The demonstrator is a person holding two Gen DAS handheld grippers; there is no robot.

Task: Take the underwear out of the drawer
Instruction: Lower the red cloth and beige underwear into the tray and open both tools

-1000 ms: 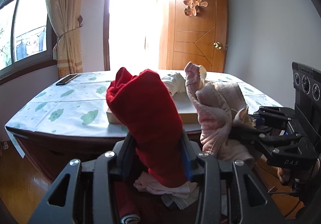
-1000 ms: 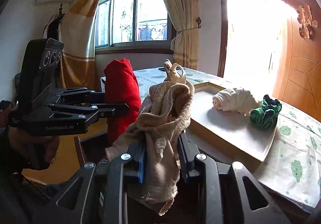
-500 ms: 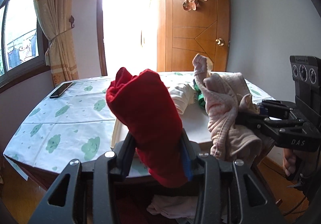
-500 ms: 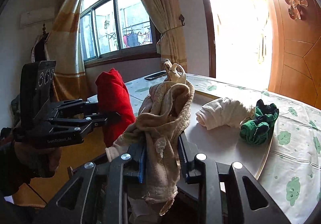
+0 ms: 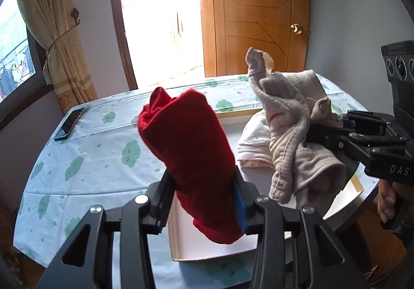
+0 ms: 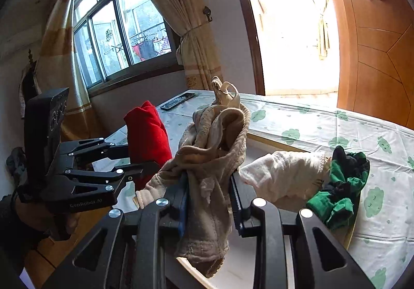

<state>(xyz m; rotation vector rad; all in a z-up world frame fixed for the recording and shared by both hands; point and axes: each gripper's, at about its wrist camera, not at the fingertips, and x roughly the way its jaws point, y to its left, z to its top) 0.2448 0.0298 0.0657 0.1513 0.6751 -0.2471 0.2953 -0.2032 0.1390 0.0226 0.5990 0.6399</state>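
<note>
From the left wrist view, the left gripper pinches a rolled red fleece garment above the near edge of a shallow white tray on the cloud-print tablecloth. From the right wrist view, the right gripper clamps crumpled beige cotton underwear over the same tray, near a white cloth roll. Its loose hanging folds could snag on the tray's rim or slip free.

Shallow wooden tray on cloud-print tablecloth. In tray: rolled white cloth, crumpled green-black cloth touching its right. Dark phone far left on tablecloth.
</note>
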